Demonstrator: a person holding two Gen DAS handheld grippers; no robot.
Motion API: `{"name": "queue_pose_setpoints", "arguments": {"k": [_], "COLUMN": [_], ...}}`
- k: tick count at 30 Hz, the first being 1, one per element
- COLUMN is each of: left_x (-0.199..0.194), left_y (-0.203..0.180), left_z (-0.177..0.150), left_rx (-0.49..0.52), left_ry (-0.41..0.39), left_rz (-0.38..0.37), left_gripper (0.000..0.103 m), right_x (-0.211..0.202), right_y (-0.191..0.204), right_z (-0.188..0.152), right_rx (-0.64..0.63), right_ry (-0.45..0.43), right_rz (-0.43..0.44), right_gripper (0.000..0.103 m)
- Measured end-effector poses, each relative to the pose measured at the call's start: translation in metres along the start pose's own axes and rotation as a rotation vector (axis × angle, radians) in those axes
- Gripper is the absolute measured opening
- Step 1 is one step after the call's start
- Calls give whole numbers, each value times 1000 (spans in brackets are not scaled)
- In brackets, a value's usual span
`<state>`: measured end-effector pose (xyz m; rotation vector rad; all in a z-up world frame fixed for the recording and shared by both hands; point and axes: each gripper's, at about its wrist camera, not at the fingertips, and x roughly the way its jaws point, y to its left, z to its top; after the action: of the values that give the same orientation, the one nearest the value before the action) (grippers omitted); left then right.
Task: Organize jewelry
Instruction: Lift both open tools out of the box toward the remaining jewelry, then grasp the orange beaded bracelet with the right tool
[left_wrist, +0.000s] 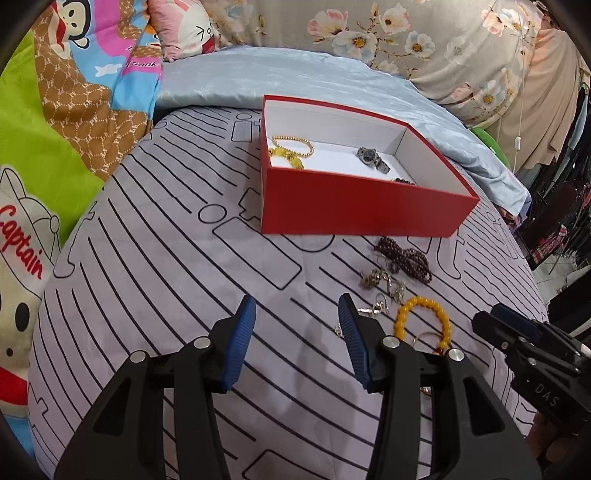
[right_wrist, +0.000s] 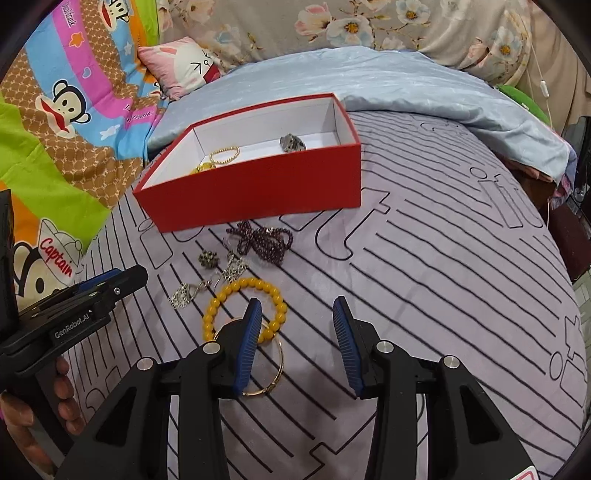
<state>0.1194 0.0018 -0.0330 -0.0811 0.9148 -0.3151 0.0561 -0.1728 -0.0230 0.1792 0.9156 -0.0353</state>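
Note:
A red box with a white inside lies on the bed and holds a gold bead bracelet, a yellow piece and a watch. In front of it lie dark purple beads, silver pieces, a yellow bead bracelet and a thin gold bangle. My left gripper is open and empty, left of the loose jewelry. My right gripper is open and empty, its left finger over the bangle and yellow bracelet.
The bed has a grey sheet with black line patterns. A light blue cover lies behind the box. Cartoon-print bedding is at the left, floral fabric at the back. The bed edge drops off at the right.

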Motion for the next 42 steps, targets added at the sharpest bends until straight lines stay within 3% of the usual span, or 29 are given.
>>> {"name": "queue_pose_setpoints", "arguments": {"k": [13, 25, 29, 42], "left_x": [2, 4, 3, 5], "left_y": [-2, -5, -7, -22], "left_z": [-12, -13, -13, 3], "left_rx": [9, 10, 12, 25], "left_ry": [25, 36, 34, 28], "left_rz": [-17, -31, -34, -73], "left_gripper": [45, 45, 45, 45], "right_x": [23, 36, 37, 16], "right_y": [9, 16, 16, -7], "right_z": [-3, 1, 1, 2], "right_rx": [-9, -33, -51, 32], "right_ry": [40, 48, 46, 6], "right_rz": [12, 7, -11, -12], "right_gripper": [36, 20, 10, 6]}}
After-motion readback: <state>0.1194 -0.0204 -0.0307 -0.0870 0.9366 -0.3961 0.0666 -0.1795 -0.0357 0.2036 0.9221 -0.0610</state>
